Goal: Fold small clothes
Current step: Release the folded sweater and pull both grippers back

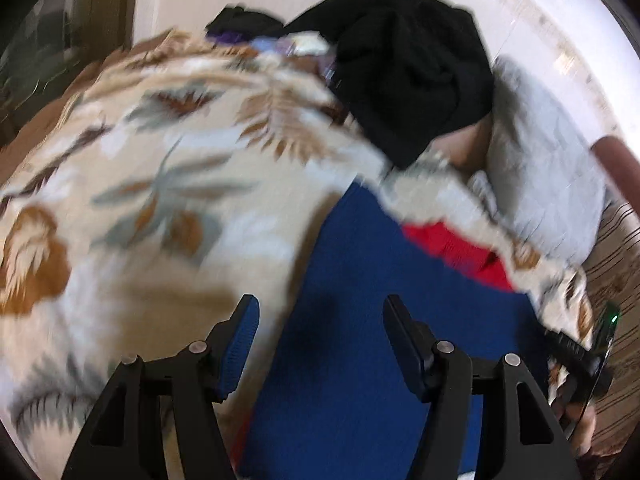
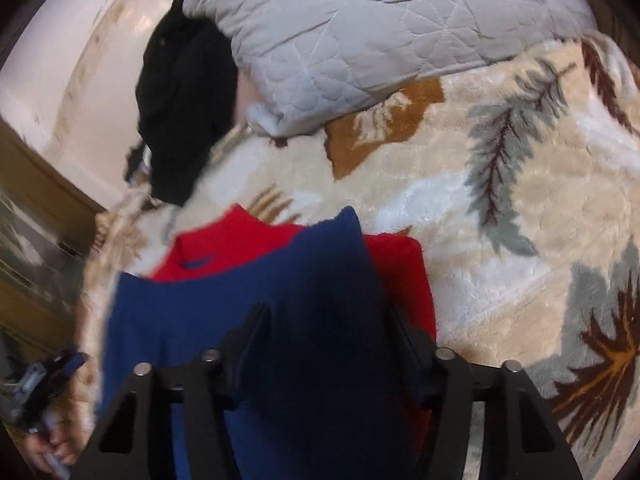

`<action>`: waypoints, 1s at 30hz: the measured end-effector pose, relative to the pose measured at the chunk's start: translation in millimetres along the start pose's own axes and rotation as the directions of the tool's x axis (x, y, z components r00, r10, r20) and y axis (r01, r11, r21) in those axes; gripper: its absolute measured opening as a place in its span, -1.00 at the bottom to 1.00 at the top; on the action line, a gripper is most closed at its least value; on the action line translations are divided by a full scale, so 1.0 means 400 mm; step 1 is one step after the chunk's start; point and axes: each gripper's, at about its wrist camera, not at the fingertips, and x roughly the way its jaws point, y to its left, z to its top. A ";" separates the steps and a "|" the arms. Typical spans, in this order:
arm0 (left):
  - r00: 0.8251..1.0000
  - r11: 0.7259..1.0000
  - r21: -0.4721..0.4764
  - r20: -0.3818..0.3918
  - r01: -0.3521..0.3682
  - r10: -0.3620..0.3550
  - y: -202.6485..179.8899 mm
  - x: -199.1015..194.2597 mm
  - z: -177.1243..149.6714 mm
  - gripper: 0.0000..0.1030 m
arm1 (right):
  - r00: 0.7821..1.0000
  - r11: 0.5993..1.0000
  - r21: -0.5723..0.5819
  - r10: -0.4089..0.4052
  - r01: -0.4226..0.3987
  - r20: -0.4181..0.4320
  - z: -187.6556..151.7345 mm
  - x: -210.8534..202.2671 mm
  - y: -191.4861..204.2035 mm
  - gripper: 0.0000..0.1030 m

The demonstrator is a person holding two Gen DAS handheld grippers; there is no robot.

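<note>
Though frames blur, no writing legible on blue garment (image 2: 248, 320).

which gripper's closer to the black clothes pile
Left, as far as the views show. The left gripper points up toward the black pile; the right gripper has it farther off, up-left.

Both views are fisheye frames with a dark circular vignette at the corners and strong barrel distortion bending straight edges near the rim. Illumination is soft, even and fairly bright, with no hard glare. The left wrist view is heavily motion-blurred: the leaf-patterned blanket (image 1: 152, 184) smears into streaks, while the left hand-held gripper (image 1: 320, 320) stays sharp. In the right wrist view the quilted grey cover (image 2: 360, 40) is crisp; a dim shadow darkens the blue garment (image 2: 320, 300).
</note>
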 end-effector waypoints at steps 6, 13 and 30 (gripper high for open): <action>0.999 0.999 -0.033 -0.004 -0.038 0.038 0.013 -0.028 -0.033 0.26 | 0.983 0.990 -0.069 -0.108 0.119 0.149 0.012 -0.118 0.044 -0.82; 0.992 0.992 0.019 -0.003 -0.125 0.125 -0.004 -0.040 -0.053 0.26 | 0.996 0.988 0.134 -0.082 0.077 0.033 0.014 -0.036 -0.082 -0.76; 0.935 0.952 0.117 0.254 -0.283 0.247 -0.084 -0.242 -0.283 0.47 | 0.931 0.965 -0.091 0.262 -0.246 0.254 -0.204 -0.366 0.181 0.50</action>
